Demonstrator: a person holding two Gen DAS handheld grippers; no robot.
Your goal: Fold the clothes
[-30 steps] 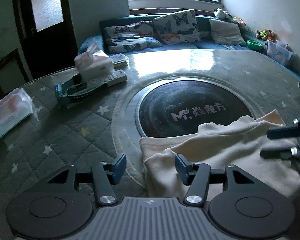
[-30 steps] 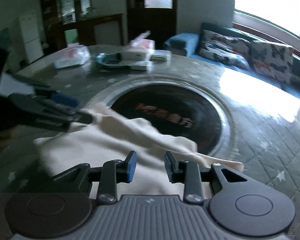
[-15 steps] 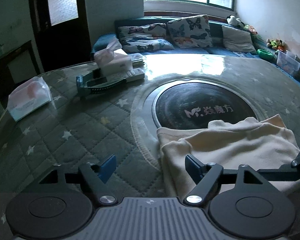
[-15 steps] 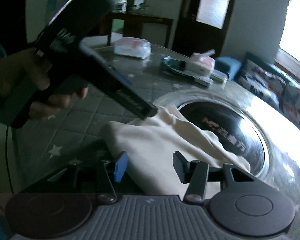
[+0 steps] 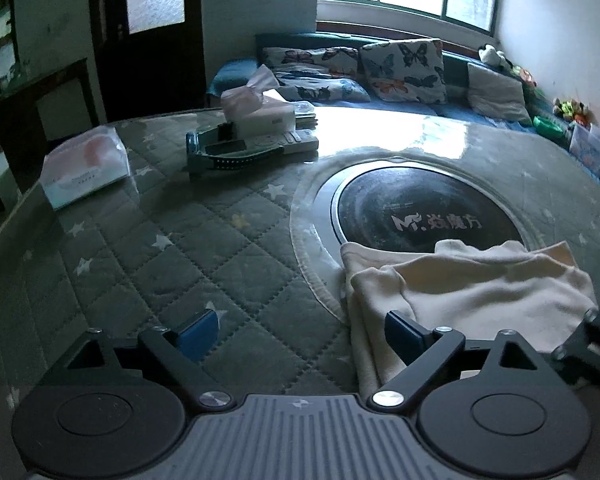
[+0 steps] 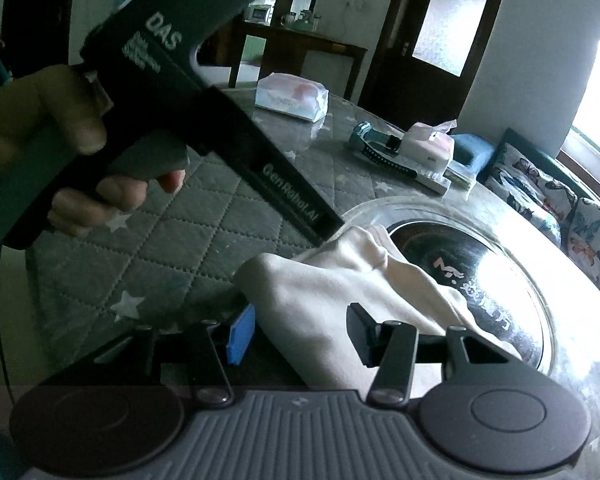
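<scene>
A cream garment (image 5: pixel 468 288) lies folded in a small bundle on the round table, over the near edge of the dark centre disc (image 5: pixel 424 216). My left gripper (image 5: pixel 300 330) is open and empty above the table, with its right finger at the bundle's left edge. My right gripper (image 6: pixel 300 332) is open, with its jaws on either side of the near part of the garment (image 6: pixel 340 280), not closed on it. The left gripper's body (image 6: pixel 220 128), held in a hand, crosses the right wrist view just above the bundle.
The table has a grey quilted star-pattern cover (image 5: pixel 160 264). At its far left lie a tissue pack (image 5: pixel 86 166), a tissue box (image 5: pixel 256 110), a teal tool and a remote (image 5: pixel 236 152). A sofa with butterfly cushions (image 5: pixel 400 68) stands behind, under the window.
Both grippers have opened wider. The left gripper has pulled back to the left of the garment. The right wrist view has swung left, so the left gripper now fills its upper left.
</scene>
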